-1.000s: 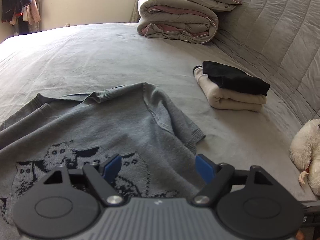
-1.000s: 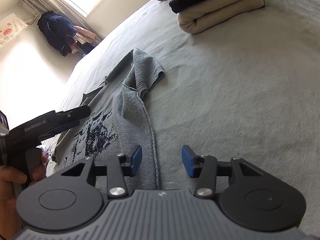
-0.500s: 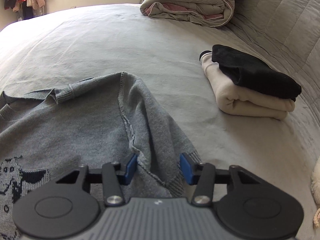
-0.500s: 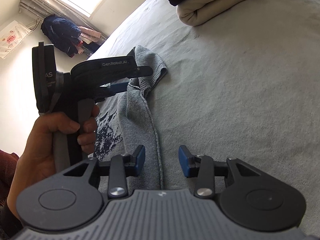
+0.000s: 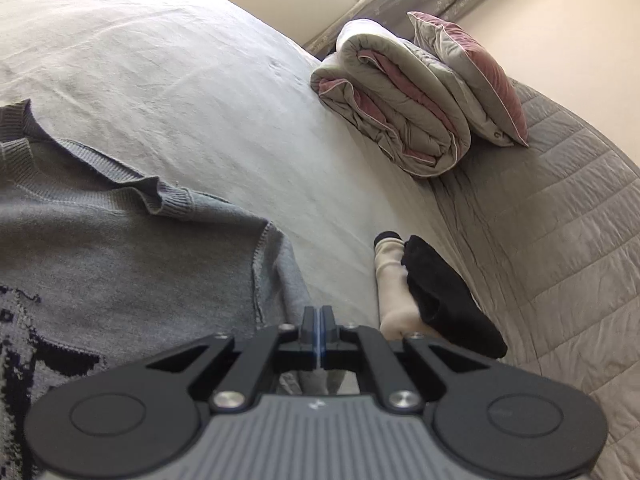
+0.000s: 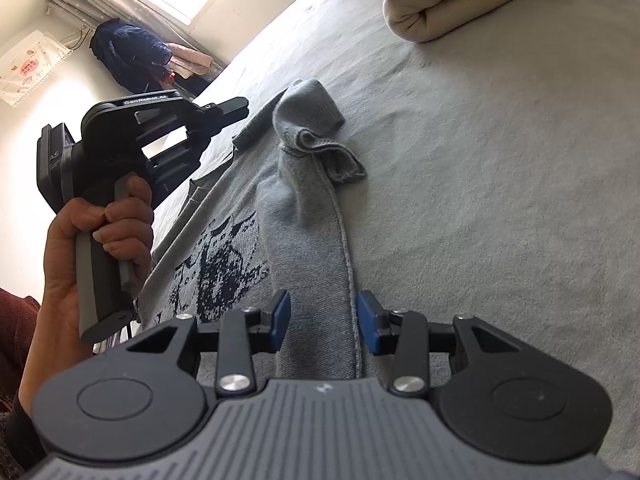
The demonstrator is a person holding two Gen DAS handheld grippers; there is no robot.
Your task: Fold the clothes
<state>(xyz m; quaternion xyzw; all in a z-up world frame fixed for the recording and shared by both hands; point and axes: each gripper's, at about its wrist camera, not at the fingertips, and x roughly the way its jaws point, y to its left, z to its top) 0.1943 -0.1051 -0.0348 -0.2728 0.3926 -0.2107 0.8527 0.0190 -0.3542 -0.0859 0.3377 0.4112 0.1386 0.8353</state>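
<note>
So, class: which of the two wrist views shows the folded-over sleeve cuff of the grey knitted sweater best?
The right wrist view: the sleeve cuff lies whole and unobstructed on the grey bedsheet. In the left wrist view the shut left gripper hides that end of the sleeve; only the grey knitted sweater's shoulder and collar show.

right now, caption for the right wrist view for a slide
Right gripper open astride the grey sweater edge; left gripper shut, raised above it.

Left gripper (image 5: 319, 334) closed; right gripper (image 6: 323, 322) parted.
</note>
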